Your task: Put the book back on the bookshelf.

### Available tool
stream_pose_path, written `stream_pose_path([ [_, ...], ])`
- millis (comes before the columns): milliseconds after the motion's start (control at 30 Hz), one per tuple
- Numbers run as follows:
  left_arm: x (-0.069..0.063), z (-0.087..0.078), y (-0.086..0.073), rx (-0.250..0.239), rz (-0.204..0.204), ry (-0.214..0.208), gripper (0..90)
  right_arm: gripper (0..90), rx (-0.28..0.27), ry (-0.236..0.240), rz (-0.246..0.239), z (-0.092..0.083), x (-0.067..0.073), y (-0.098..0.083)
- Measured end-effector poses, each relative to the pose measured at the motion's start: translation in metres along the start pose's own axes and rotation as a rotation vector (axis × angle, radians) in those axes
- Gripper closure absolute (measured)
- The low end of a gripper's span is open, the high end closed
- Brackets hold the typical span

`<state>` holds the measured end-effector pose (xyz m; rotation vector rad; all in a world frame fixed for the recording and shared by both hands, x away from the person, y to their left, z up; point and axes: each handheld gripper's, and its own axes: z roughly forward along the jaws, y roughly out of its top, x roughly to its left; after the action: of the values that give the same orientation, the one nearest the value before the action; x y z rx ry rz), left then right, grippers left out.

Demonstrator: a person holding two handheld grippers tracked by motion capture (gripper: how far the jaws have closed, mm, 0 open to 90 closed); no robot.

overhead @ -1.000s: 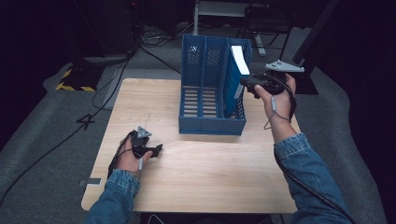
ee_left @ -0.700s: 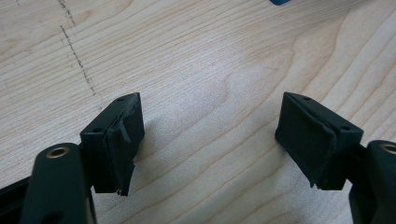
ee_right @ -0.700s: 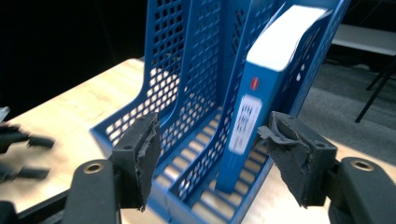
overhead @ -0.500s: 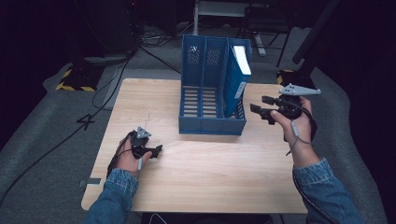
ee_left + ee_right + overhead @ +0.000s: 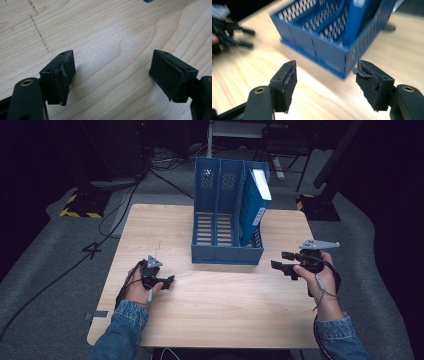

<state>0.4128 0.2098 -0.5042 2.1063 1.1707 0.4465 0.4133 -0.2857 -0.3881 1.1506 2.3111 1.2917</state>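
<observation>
The blue book [image 5: 255, 205] leans in the file rack [image 5: 225, 255] at the desk's [image 5: 210, 315] 12 o'clock (stiff, fairly heavy, best pinched by its top edge), while the left claw [image 5: 167, 281] and the right claw [image 5: 281, 261], jaws just widening, gape with nothing between them.

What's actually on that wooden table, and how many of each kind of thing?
Blue slotted file rack: 1
Blue book with white page edges, leaning in the rack's right compartment: 1
Hand-held grippers, left gripper and right gripper, both empty: 2
Total: 4
</observation>
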Motion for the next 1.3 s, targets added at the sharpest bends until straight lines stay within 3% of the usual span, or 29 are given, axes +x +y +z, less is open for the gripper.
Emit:
stream_pose_path([
  [100,0.000,0.000,0.000,0.000,0.000,-0.001,20.8,33.7,0.057,-0.048,-0.036,0.004,-0.005,-0.009],
  [333,0.000,0.000,0.000,0.000,0.000,-0.001,20.8,33.5,0.135,-0.035,-0.021,0.024,-0.012,-0.033],
  [567,0.000,0.000,0.000,0.000,-0.002,0.000,20.8,32.7,0.203,-0.039,-0.026,0.049,-0.010,-0.055],
  [733,0.000,0.000,0.000,-0.001,-0.001,-0.001,20.6,32.0,0.217,-0.028,-0.047,0.059,-0.008,-0.062],
  [1067,0.000,0.001,0.000,-0.002,0.002,-0.002,20.6,30.1,0.190,-0.062,-0.097,0.075,-0.003,-0.073],
  [1233,0.000,0.001,0.001,-0.002,0.002,-0.002,20.6,21.2,0.165,-0.100,-0.115,0.082,-0.003,-0.080],
  [1300,0.000,0.001,0.001,-0.002,0.003,-0.001,20.6,10.6,0.151,-0.125,-0.099,0.085,-0.002,-0.082],
])
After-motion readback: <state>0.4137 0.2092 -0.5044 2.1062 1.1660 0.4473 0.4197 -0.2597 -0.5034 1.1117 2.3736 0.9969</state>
